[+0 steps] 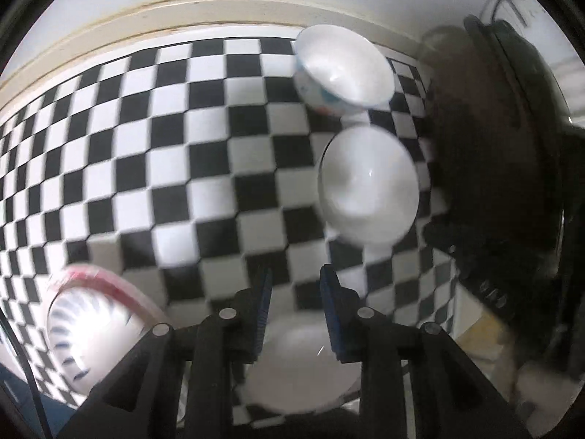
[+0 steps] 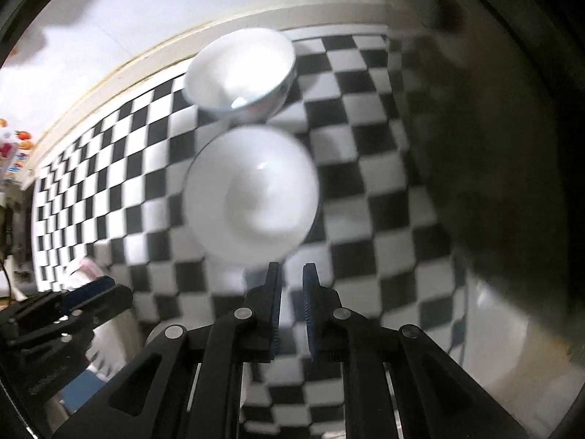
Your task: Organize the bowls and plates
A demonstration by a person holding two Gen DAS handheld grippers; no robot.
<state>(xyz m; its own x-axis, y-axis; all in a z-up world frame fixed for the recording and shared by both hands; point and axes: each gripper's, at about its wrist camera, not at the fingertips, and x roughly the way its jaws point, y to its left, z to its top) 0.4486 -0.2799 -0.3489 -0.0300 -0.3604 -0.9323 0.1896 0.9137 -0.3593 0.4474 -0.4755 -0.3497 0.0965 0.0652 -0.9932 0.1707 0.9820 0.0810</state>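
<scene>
Bowls sit on the checkered cloth (image 1: 153,153): a plain white bowl (image 2: 252,194) just beside a blue-patterned bowl (image 2: 239,73); a red-rimmed bowl (image 1: 91,329) lies well apart at the left; both views are blurred; the left gripper (image 1: 295,281) and right gripper (image 2: 291,274) hover above, jaws slightly parted, pinching nothing.

Left gripper (image 1: 294,285) and right gripper (image 2: 291,280) pointing downward, jaws slightly parted, empty.
</scene>
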